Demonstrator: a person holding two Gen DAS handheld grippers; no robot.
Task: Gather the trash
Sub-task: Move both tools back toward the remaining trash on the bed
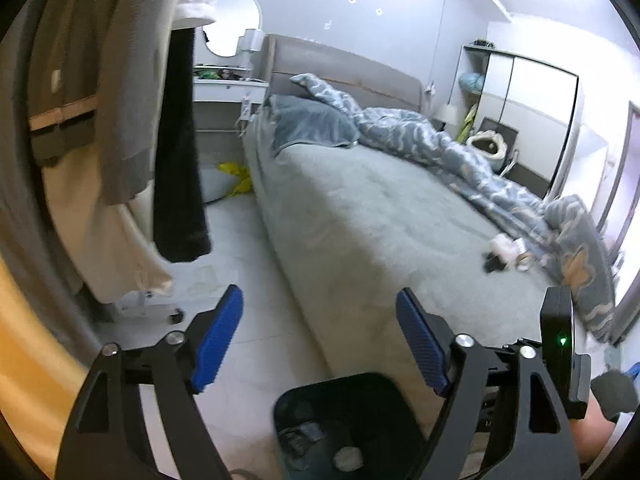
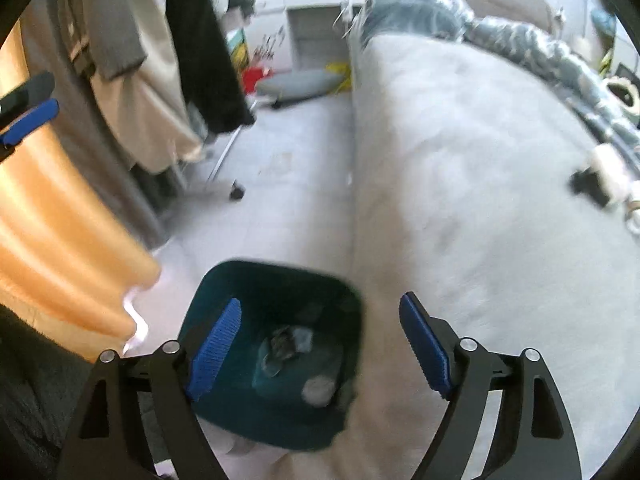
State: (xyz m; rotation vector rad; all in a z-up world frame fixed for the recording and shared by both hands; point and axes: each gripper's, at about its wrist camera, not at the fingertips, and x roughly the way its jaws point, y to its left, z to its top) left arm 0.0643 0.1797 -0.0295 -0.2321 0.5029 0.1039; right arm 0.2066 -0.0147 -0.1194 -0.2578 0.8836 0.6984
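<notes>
Blue pads of the right gripper [image 2: 320, 344] are standing wide apart, holding nothing, hanging over a dark teal bin [image 2: 276, 360] that is sitting on the floor [image 2: 288, 168] right against the side of the bed [image 2: 460, 200]. Crumpled scraps and a pale round piece are lying in the bin's bottom. The left gripper [image 1: 320, 338] is likewise spread open and empty, hovering above the bin [image 1: 344, 424] and pointing along the bed [image 1: 380, 208]. Small trash [image 1: 508, 254], white bits and a black piece, is lying on the grey sheet near the foot of the bed, just beside the rumpled blue duvet [image 1: 460, 148]; the blur is hiding what the pieces are. Clothes [image 1: 120, 120] are hanging at the left over the floor [image 1: 240, 248].
</notes>
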